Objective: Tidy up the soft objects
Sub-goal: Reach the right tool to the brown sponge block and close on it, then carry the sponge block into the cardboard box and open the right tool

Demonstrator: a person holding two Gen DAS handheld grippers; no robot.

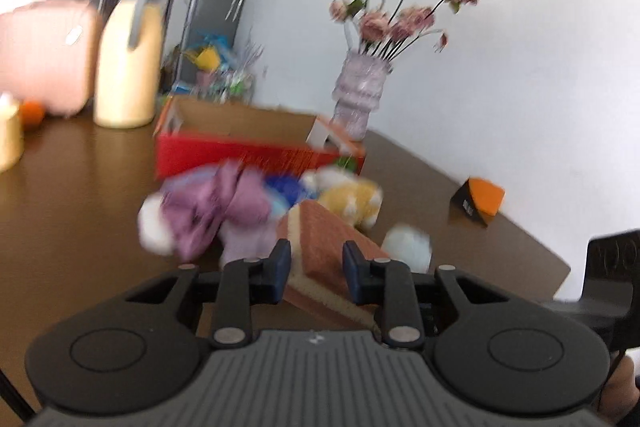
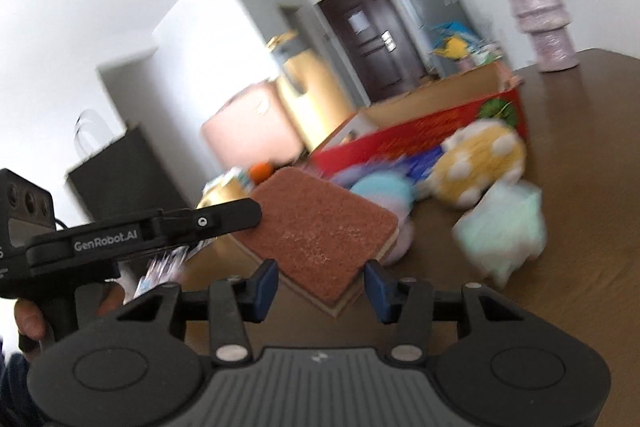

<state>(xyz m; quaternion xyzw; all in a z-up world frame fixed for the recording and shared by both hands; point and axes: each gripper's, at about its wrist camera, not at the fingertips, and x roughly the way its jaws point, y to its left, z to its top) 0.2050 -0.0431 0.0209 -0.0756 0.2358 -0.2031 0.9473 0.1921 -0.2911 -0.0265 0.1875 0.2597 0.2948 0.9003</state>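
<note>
A brown-topped sponge block point(image 1: 324, 239) with a cream underside is held between the two fingers of my left gripper point(image 1: 316, 267), lifted above the table; it also shows in the right wrist view point(image 2: 320, 227). My right gripper point(image 2: 320, 283) is open and empty, just below the sponge's near corner. Behind lie soft toys: a purple and white plush point(image 1: 216, 215), a yellow white-spotted plush point(image 2: 480, 163), a pale mint plush point(image 2: 504, 227) and a blue item point(image 1: 286, 187). A red cardboard box point(image 1: 248, 151) stands open behind them. Both views are motion-blurred.
On the brown table point(image 1: 80, 195) stand a cream thermos jug point(image 1: 128, 55), a pink case point(image 1: 44, 59), an orange point(image 1: 32, 113), a vase of pink flowers point(image 1: 360, 95) and an orange-black wedge point(image 1: 478, 201). A black bag point(image 2: 120, 171) stands at the left.
</note>
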